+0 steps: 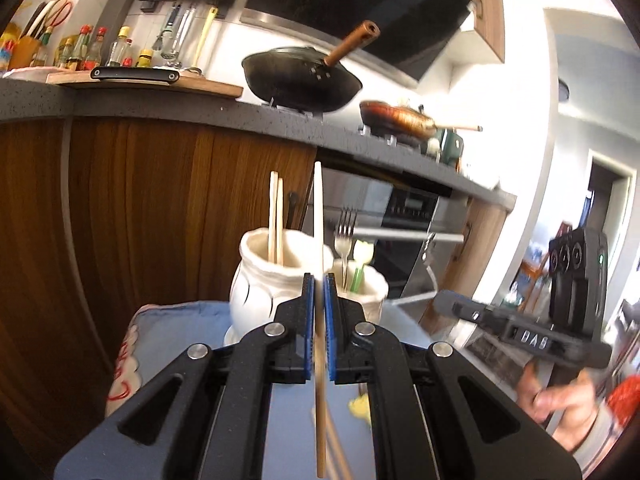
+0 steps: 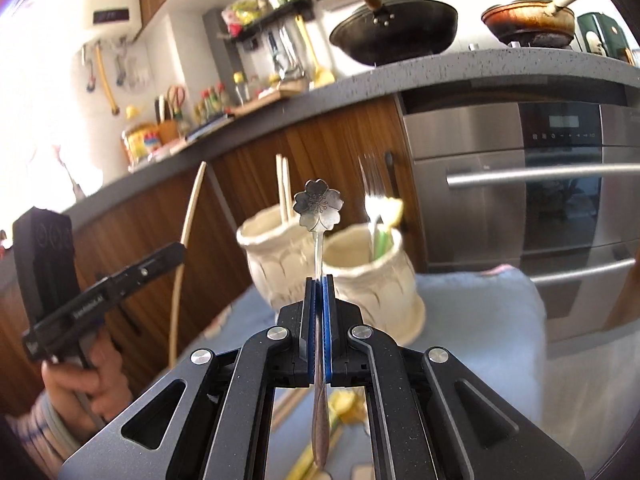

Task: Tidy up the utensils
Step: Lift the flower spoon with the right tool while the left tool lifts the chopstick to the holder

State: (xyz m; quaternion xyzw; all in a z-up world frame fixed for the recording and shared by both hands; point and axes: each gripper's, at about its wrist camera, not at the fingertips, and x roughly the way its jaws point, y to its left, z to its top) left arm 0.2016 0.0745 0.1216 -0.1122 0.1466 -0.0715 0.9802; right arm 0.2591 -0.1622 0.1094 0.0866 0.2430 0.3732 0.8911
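Centre of the left wrist view: left gripper [image 1: 319, 280] clamped on a single chopstick [image 1: 318, 216], held near upright, tip above the blue pads, tail running down between the arms. Just behind it, left holder [image 1: 256, 280] already has two chopsticks [image 1: 276, 216]; right holder [image 1: 366, 288] has a fork [image 1: 345, 228] and a green-handled utensil [image 1: 357, 276].

Centre of the right wrist view: right gripper [image 2: 319, 280] clenched on a flower-ended spoon [image 2: 319, 204], flower end up, bowl hanging below the pads. Both holders sit on a blue cloth [image 2: 480, 300].

My read: chopstick goes in the left holder, spoon with the fork. To do it well:
- one arm at a time, the tools sit close together
- centre the lower end over the mouth before descending
- keep the stick vertical, clear of the rim
- release only once the end is well inside, or the holder may tip

More chopsticks appear to lie low in frame on the cloth; blurred.
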